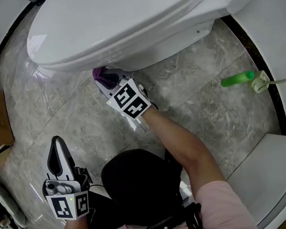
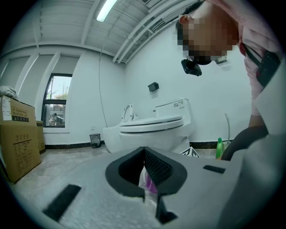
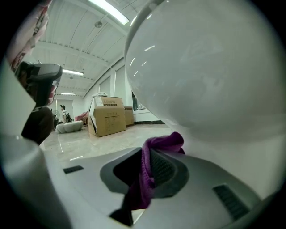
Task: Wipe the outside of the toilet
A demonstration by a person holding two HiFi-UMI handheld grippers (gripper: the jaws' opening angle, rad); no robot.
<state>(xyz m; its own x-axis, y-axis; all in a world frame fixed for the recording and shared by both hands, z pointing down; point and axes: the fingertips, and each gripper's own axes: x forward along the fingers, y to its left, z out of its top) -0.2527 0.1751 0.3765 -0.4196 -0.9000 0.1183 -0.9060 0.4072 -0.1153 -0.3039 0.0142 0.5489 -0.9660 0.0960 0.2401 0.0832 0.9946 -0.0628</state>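
Wiping is under way at the low front of the toilet (image 1: 119, 23), which stands on the floor (image 1: 192, 105) with its lid down, at the far side of the head view. A purple cloth (image 1: 103, 75) is pressed against the underside of the bowl, where the bowl curves in toward the base. The right gripper (image 1: 108, 81) is clamped on this cloth: in the right gripper view the jaws are closed with the cloth bunched between them, and the white curve of the bowl fills the space just above. The left gripper (image 1: 58, 145) hangs near the person's knee, well apart from the toilet. Its jaws are together and I see nothing gripped in them, so it seems to take no part in the work. How much is already clean I cannot tell, because the white surface shows no wet trace and no dirt. My judgement is that much of the task is left: one spot under the front is being handled, and the lid, the sides, the base and the back part probably remain. A green bottle (image 1: 237, 79) lies on the floor to the right of the toilet, near the dark edge strip.
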